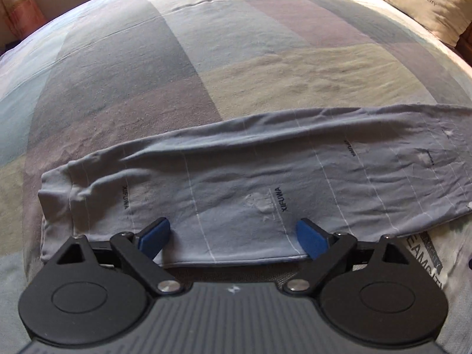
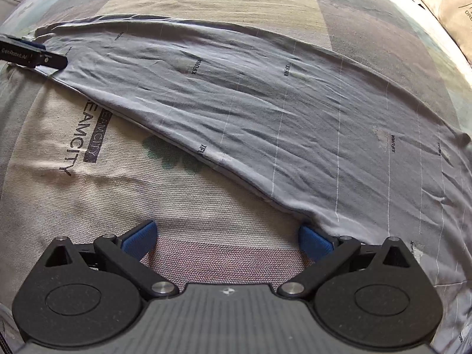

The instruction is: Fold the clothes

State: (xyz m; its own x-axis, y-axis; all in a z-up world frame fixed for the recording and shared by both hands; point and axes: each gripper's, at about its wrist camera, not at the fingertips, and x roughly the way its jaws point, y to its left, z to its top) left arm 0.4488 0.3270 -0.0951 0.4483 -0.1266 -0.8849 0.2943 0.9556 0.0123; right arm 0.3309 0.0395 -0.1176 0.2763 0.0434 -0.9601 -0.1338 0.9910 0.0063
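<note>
Grey garment spread long and folded across patchwork bedspread, left gripper spread wide at its near hem, right gripper likewise wide apart beside its edge, pillow beyond garment.

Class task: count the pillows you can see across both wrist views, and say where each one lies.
1 at least: a cream pillow at the bed's far right corner, also at the right view's edge. Others may lie out of view.
</note>
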